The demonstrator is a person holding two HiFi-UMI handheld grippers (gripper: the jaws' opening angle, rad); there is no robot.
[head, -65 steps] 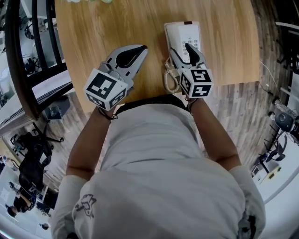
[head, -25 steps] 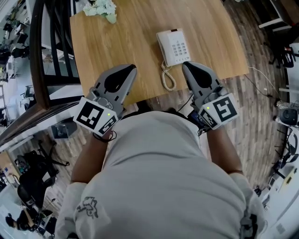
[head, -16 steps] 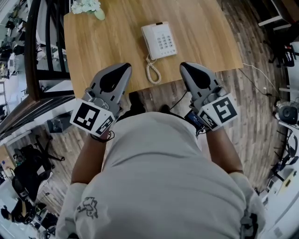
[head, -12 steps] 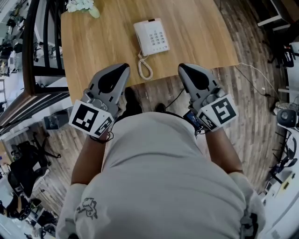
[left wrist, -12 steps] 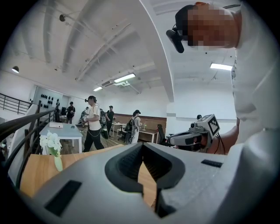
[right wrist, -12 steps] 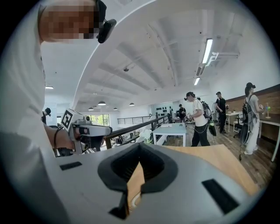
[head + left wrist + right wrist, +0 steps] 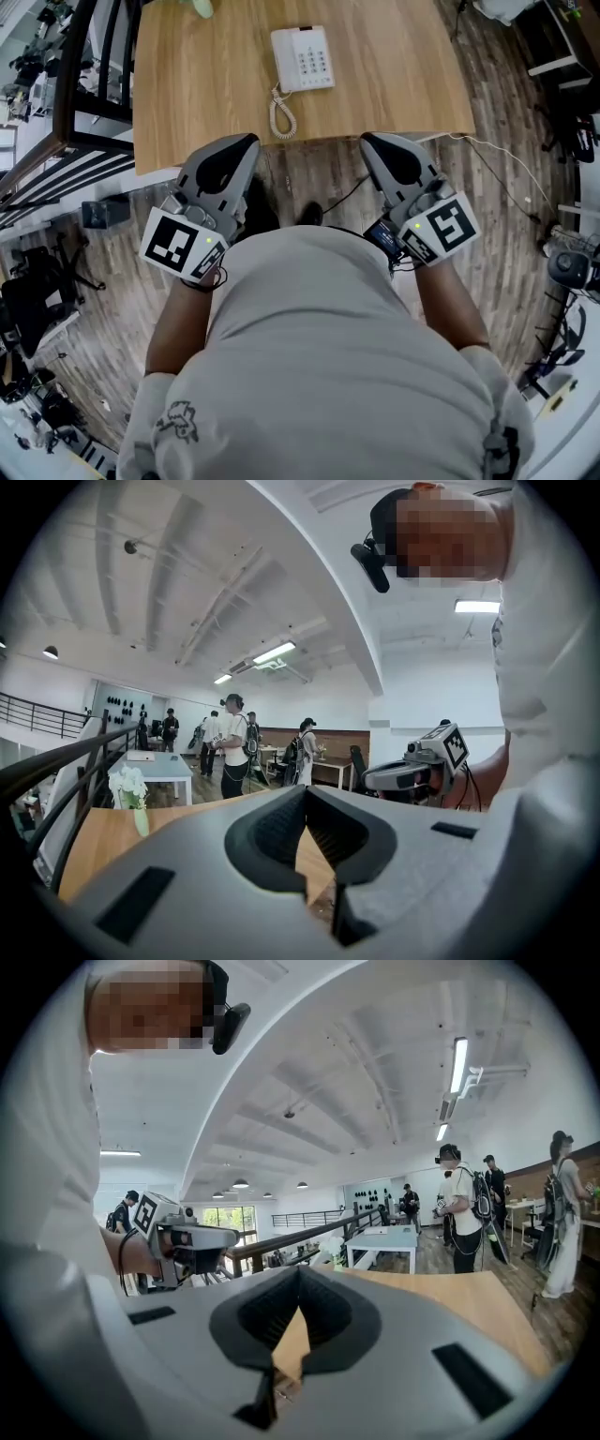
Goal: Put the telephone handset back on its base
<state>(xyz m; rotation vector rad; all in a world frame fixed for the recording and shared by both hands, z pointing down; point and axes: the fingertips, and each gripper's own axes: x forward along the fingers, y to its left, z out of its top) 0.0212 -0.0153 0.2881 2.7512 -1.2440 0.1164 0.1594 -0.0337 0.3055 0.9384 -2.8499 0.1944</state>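
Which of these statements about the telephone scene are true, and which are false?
1. The phone stands on the table. True.
2. The left hand-held gripper and the right hand-held gripper are both shut and empty. True.
3. The handset lies on the table beside the phone. False: the handset rests on the phone.
4. Both hand-held grippers hover directly over the phone. False: they are close to the person's body, well short of the phone.
5. A coiled cord lies on the table at the phone's near side. True.
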